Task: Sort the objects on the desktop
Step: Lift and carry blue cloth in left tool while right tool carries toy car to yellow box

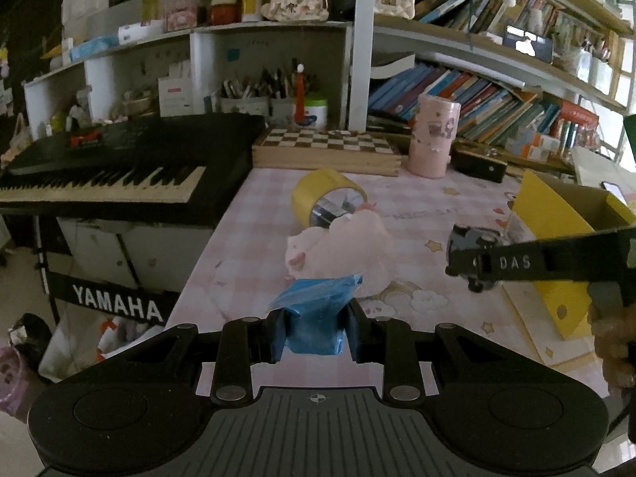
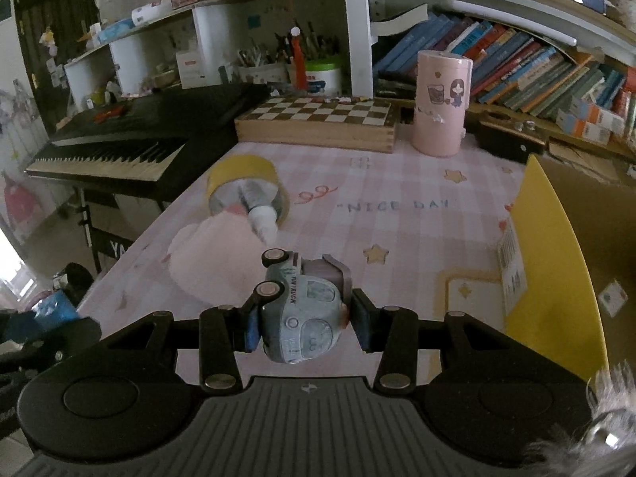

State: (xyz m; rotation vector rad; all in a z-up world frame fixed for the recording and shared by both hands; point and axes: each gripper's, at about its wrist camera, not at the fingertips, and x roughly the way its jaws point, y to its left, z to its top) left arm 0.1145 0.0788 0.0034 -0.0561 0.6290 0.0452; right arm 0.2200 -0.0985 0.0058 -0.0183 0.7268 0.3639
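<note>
Left gripper (image 1: 316, 328) pinching a blue plastic packet (image 1: 318, 318) above the near-left part of the tabletop (image 2: 397, 214); right gripper (image 2: 304, 326) clamped on a toy van (image 2: 306, 310) turned on its side, lifted over the near middle, yellow-flapped cardboard box (image 2: 556, 262) at the right edge. Risks: van held across a rounded body, so could twist out or drop short of the box; packet soft, could slide from the pads; both tools close together, could clash. Readable: "FUN TRUCK" on the van; "NICE DAY" on the mat; "YAMAHA" on the keyboard stand (image 1: 119, 306); "DAS" on the right tool.
</note>
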